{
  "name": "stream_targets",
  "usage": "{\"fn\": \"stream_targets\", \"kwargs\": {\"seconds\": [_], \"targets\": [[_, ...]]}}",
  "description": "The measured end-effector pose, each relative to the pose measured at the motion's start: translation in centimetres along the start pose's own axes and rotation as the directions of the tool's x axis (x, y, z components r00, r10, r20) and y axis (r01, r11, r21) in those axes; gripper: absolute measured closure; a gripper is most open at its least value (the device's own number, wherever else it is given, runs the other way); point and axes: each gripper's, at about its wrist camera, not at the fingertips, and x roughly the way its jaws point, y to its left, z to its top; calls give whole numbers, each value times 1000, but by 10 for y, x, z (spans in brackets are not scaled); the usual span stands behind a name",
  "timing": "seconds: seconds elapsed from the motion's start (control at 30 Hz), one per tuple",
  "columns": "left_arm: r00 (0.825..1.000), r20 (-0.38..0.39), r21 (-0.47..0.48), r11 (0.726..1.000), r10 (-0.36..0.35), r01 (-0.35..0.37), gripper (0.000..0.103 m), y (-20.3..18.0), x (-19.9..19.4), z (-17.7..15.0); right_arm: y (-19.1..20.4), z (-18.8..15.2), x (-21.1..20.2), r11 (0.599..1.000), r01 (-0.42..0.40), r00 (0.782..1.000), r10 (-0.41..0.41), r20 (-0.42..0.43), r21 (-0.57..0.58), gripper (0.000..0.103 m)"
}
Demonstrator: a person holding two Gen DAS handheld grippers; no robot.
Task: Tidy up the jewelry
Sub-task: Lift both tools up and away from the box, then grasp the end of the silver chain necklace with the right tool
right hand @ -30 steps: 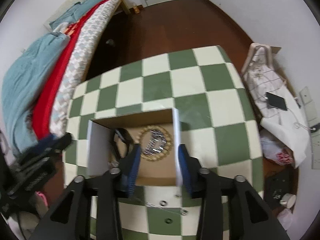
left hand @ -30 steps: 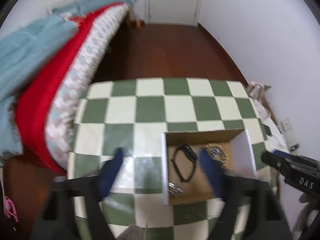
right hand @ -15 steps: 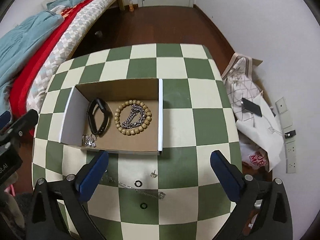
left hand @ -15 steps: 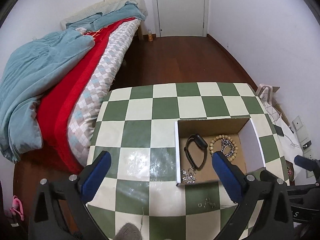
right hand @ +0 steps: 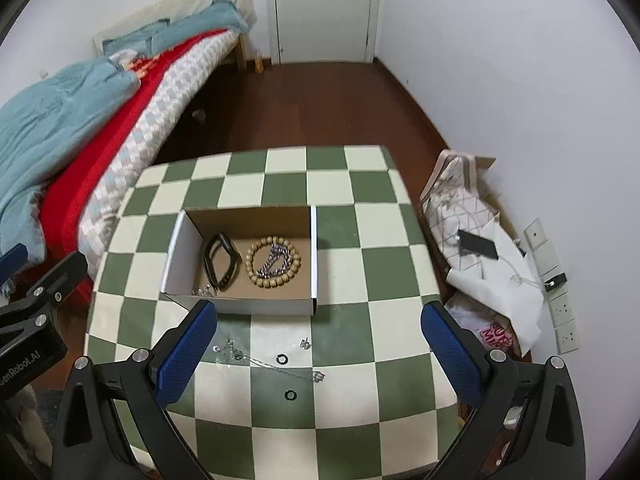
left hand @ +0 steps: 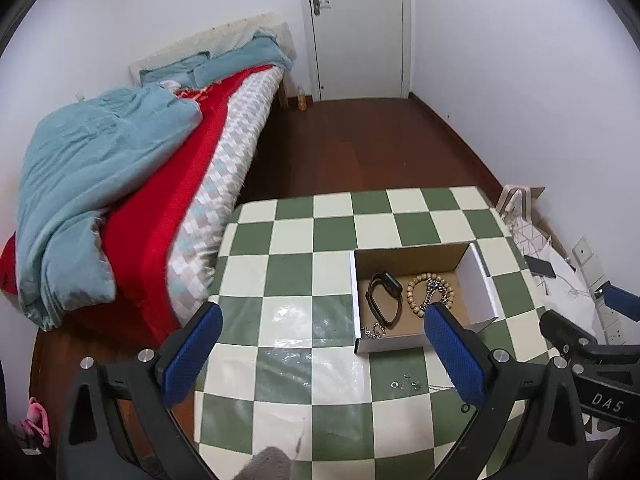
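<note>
Beyond right gripper (right hand: 318, 350), box (right hand: 244, 304) holds bracelet (right hand: 273, 262).

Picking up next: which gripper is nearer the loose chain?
Right gripper: the chain lies just ahead, between its fingers. The left gripper sits off to the chain's left.

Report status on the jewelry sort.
Both hand-held grippers open, empty. Cardboard box holds bead bracelet, black band. Thin chain, rings loose on table. Nothing blocking.

Left tool (left hand: 320, 344) spread wide, empty; right tool (right hand: 318, 342) likewise agape, holding nothing, both raised
</note>
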Motion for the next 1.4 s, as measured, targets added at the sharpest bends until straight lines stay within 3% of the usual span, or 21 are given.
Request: {"fn": "stream_targets", "kwargs": {"seconds": [0.37, 0.5, 0.6, 0.7, 0.77, 0.83, 0.9, 1.03, 1.23, 1.37, 1.4], "targets": [[997, 79, -19, 1000, 0, 2, 0, 7, -49, -3, 5, -7, -60, 1000, -11, 995, 11, 95, 5, 0], [994, 96, -48, 997, 59, -55, 0, 10, -55, -6, 6, -9, -70, 999, -33, 993, 32, 114, 8, 0], [987, 112, -64, 992, 117, -110, 0, 12, -53, -11, 0, -14, -64, 996, -81, 991, 78, 110, 27, 0], [987, 95, -68, 990, 132, -126, 0, 13, -41, -21, -11, -29, -42, 997, -60, 997, 57, 59, 57, 0], [982, 67, -47, 984, 177, -174, 0, 10, -28, -29, -21, -42, -19, 995, -43, 999, 42, 11, 92, 0], [974, 46, -16, 975, 224, -223, 0, 6, -10, -41, -33, -60, 10, 989, -55, 997, 62, -51, 135, 9], [966, 17, 9, 966, 257, -258, 0, 3, 3, -51, -43, -77, 40, 982, -69, 990, 90, -111, 176, 38], [951, -59, 54, 952, 305, -302, 0, -1, 36, -70, -55, -107, 90, 968, -89, 976, 132, -172, 235, 43], [928, -117, 108, 933, 355, -343, 0, -7, 69, -86, -40, -117, 131, 972, -97, 976, 135, -170, 213, 43], [921, -143, 132, 930, 361, -344, 0, -12, 81, -91, -23, -121, 151, 986, -72, 973, 103, -205, 154, 59], [921, -145, 137, 929, 362, -344, 0, -13, 82, -92, -17, -123, 151, 992, -53, 979, 74, -188, 119, 69]]}}
